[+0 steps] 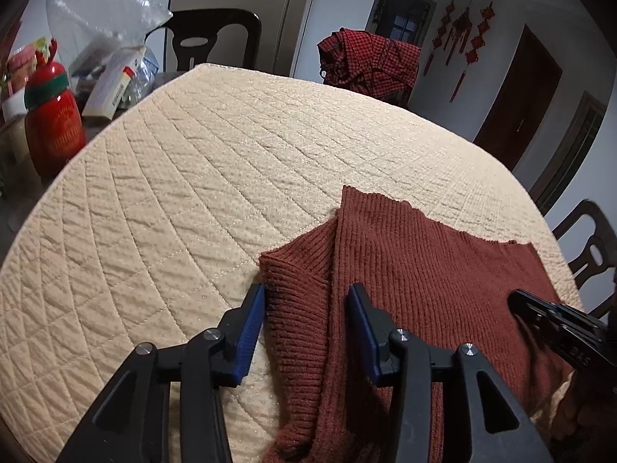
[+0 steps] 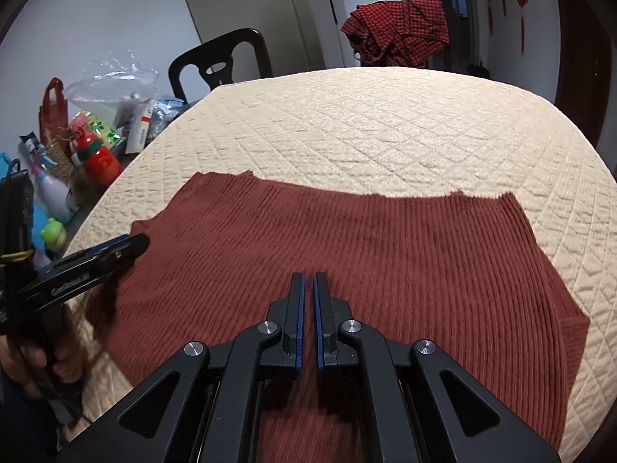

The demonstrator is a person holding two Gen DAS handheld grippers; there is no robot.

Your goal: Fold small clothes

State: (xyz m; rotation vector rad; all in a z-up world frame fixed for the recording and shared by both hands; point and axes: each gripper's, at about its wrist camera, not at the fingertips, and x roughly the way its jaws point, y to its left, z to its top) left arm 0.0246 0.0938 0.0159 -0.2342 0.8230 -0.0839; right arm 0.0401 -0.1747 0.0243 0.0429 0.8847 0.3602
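A rust-brown ribbed knit garment (image 2: 366,239) lies spread on the cream quilted table cover (image 2: 385,127). In the left wrist view the garment (image 1: 424,262) has its left sleeve folded inward as a flap (image 1: 300,270). My left gripper (image 1: 306,289) is open, its blue-padded fingers straddling that folded sleeve; it also shows at the garment's left edge in the right wrist view (image 2: 135,245). My right gripper (image 2: 307,281) is shut with nothing between its pads, just above the garment's middle near the front edge. Its tip shows in the left wrist view (image 1: 518,297).
A red bottle (image 1: 54,131), boxes and plastic bags (image 1: 112,38) crowd the table's left side beyond the cover (image 1: 193,162). Dark chairs stand at the back (image 1: 216,38) and right (image 1: 590,247). A red checked cloth (image 1: 370,61) hangs over a far chair.
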